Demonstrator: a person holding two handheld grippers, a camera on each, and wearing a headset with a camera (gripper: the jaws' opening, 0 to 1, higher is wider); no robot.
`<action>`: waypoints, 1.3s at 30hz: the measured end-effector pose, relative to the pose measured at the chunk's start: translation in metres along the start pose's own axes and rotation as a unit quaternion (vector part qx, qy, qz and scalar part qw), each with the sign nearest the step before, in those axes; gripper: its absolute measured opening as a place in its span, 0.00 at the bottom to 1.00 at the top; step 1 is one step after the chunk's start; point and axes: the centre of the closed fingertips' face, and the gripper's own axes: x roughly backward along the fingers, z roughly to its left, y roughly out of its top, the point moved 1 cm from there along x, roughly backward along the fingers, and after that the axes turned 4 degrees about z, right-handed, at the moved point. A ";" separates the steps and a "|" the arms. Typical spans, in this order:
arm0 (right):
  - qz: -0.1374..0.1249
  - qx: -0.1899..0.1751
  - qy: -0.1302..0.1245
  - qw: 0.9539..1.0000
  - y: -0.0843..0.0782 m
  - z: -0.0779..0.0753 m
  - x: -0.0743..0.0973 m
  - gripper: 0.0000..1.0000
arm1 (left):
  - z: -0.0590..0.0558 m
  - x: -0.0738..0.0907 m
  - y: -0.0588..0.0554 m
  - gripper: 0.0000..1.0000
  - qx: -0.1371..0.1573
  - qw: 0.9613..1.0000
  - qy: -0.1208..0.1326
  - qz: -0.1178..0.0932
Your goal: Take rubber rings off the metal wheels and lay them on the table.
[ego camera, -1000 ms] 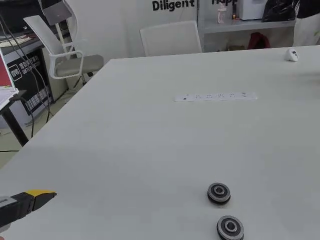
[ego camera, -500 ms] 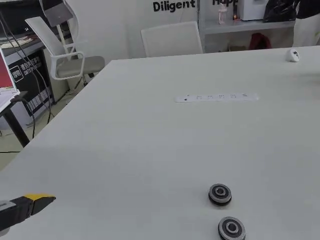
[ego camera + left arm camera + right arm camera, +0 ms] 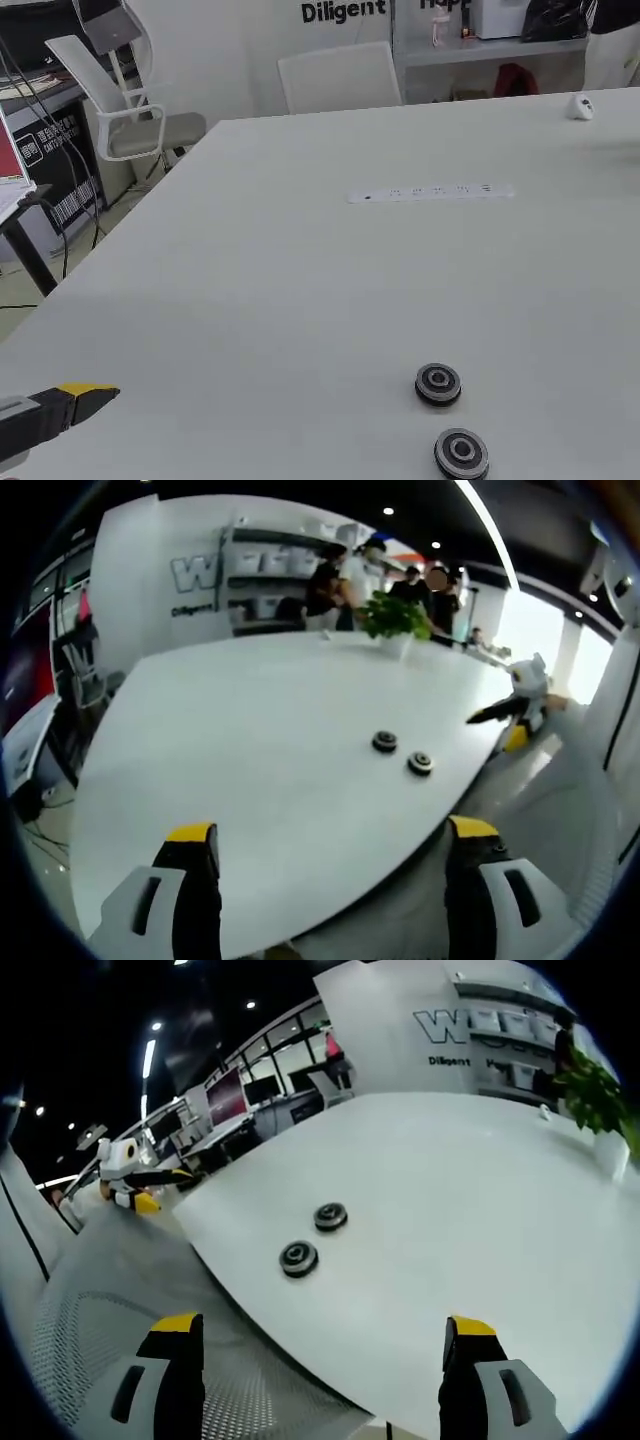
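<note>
Jaws stand wide apart on both grippers, with nothing between them. We see the left gripper [image 3: 330, 835] reaching in over the near left edge of the white table [image 3: 300, 280], and in the head view its yellow tip pokes in at the lower left corner. The right gripper [image 3: 322, 1327] hangs just off the table's near edge, and its own view looks back across the tabletop.

Both metal wheels lie flat near the table's near edge, right of centre. The far wheel [image 3: 438, 385] and the near wheel [image 3: 461, 454] are close together but not touching. Each shows a dark band around a brighter hub, so we take the rubber rings to be on the wheels. Both grippers are well apart from them.

Farther off, a white power strip [image 3: 430, 192] lies across the table. A white chair [image 3: 340, 75] stands at the far edge.
</note>
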 end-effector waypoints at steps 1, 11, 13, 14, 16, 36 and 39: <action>-0.004 0.000 0.000 1.000 0.001 0.000 0.000 0.99 | 0.001 0.000 0.000 0.95 0.001 1.000 0.003 -0.001; -0.022 -0.008 -0.009 1.000 0.003 -0.006 0.003 0.99 | -0.004 0.006 0.010 0.99 -0.012 1.000 0.003 -0.007; -0.025 -0.006 -0.009 1.000 0.004 -0.006 0.004 0.99 | -0.004 0.007 0.011 1.00 -0.018 1.000 0.005 -0.006; -0.026 -0.006 -0.009 1.000 0.004 -0.006 0.004 0.99 | -0.004 0.007 0.011 1.00 -0.018 1.000 0.006 -0.007; -0.030 -0.006 -0.011 0.999 0.005 -0.007 0.004 0.99 | -0.005 0.009 0.016 1.00 -0.019 1.000 0.006 -0.010; -0.045 0.018 0.002 0.999 0.022 -0.016 0.002 0.99 | -0.034 0.010 0.060 1.00 -0.109 0.994 -0.012 -0.020; -0.049 0.028 0.009 0.998 0.026 -0.015 0.000 0.99 | -0.040 0.007 0.065 1.00 -0.125 0.992 -0.017 -0.018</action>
